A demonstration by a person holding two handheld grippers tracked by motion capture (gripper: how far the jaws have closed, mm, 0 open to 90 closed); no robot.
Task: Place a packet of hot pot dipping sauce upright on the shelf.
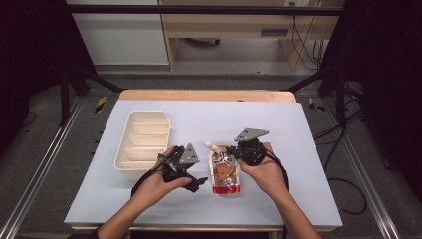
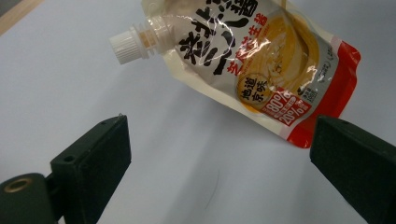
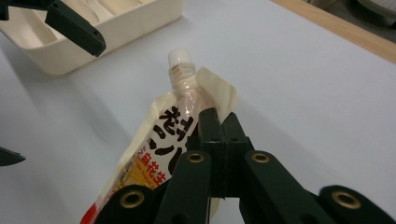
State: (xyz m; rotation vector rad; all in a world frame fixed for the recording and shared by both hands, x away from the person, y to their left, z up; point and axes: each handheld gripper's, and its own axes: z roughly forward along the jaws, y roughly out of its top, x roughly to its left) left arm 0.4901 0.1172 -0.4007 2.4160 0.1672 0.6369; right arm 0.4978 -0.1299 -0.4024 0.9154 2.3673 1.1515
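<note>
A sauce pouch (image 1: 225, 172) with a white screw cap lies on the pale bench (image 1: 298, 149), between the person's two hands, its cap pointing away from the person and its red bottom edge toward them. The right claw (image 3: 215, 122) is clamped on the pouch's upper edge just beside the spout, its jaws pressed together with the film pinched between them; in the right gripper view that corner of the pouch looks slightly raised and folded, while the rest seems to rest on the bench, though I cannot tell for sure whether the bottom has lifted. The left claw (image 2: 219, 154) has its jaws wide apart and holds nothing; in the left gripper view the pouch lies ahead of it, beyond the gap between the jaws and not touching either one. A cream divided tray (image 1: 130, 149) stands to the left of the pouch, near the left hand, and the compartments that can be seen look bare. Judging by this, the work is at an early stage: the pouch has been gripped by one claw, but it is not yet carried anywhere and nothing sits in the tray. What is likely left is to lift the pouch, perhaps with the left claw helping, and set it into a compartment.
</note>
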